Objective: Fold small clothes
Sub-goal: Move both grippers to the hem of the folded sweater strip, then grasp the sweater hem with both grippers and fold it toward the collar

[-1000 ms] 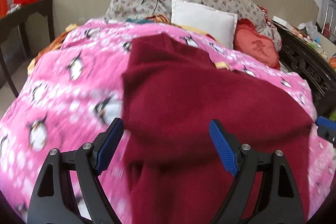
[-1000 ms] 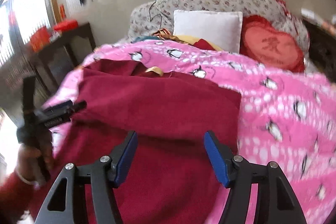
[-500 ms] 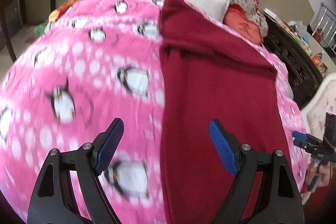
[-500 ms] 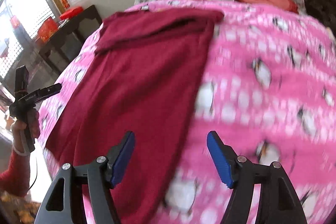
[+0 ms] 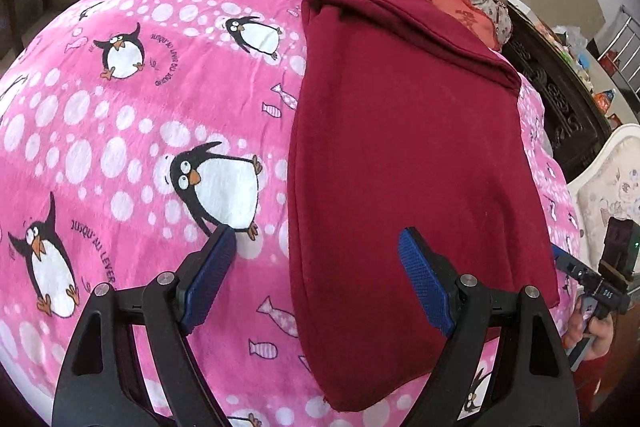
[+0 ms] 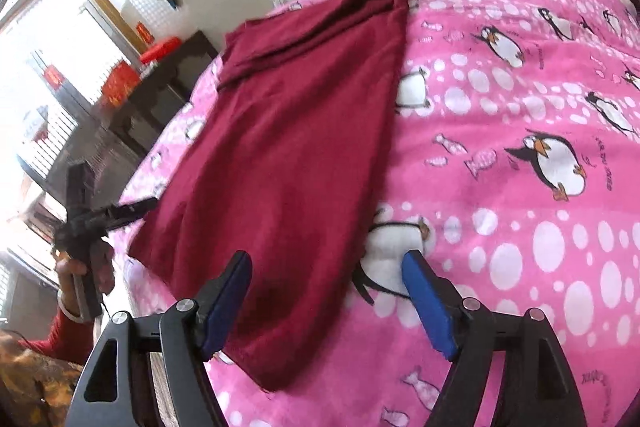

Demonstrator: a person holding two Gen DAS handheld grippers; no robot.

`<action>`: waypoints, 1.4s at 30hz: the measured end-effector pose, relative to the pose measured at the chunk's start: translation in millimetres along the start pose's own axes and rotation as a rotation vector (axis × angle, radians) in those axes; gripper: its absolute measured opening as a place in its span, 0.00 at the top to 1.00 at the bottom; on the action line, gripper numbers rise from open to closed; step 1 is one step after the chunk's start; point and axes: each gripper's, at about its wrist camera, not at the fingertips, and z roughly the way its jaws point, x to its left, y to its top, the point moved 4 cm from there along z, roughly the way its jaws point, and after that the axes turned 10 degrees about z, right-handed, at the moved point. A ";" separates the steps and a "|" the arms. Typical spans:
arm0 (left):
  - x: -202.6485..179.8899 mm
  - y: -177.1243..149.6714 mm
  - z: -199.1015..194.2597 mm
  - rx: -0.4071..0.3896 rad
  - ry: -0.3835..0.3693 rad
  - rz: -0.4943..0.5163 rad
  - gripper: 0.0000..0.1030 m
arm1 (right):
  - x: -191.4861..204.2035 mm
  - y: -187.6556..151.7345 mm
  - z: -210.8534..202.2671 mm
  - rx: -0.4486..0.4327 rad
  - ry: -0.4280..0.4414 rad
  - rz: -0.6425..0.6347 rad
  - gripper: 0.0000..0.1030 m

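On the left, the left hand-held gripper is hanging released and empty over the near left edge of the dark red garment, which is lying spread lengthwise on the pink penguin blanket covering the bed, its far end already turned over in a band. To the right, the right hand-held gripper is likewise standing released, straddling the garment's near right edge, probably so both corners can be pinched together for the next fold.
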 end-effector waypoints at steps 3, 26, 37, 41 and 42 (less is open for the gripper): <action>2.3 -0.9 -0.3 0.000 -0.011 -0.009 0.19 | 4.7 -0.8 1.1 0.034 0.085 0.027 0.35; -11.0 -20.1 0.5 0.024 0.027 0.065 0.14 | 16.8 -8.2 -6.2 -0.050 0.126 -0.058 0.90; -24.9 -22.4 1.5 0.062 0.017 0.150 0.89 | 23.9 -14.7 32.0 0.081 0.280 -0.021 0.84; -19.7 -8.2 2.8 0.087 -0.099 0.109 0.92 | 54.3 13.8 21.8 0.038 0.429 -0.064 0.87; -19.4 -2.7 0.9 0.078 -0.115 0.107 0.92 | 59.8 23.7 17.8 0.021 0.455 -0.073 0.87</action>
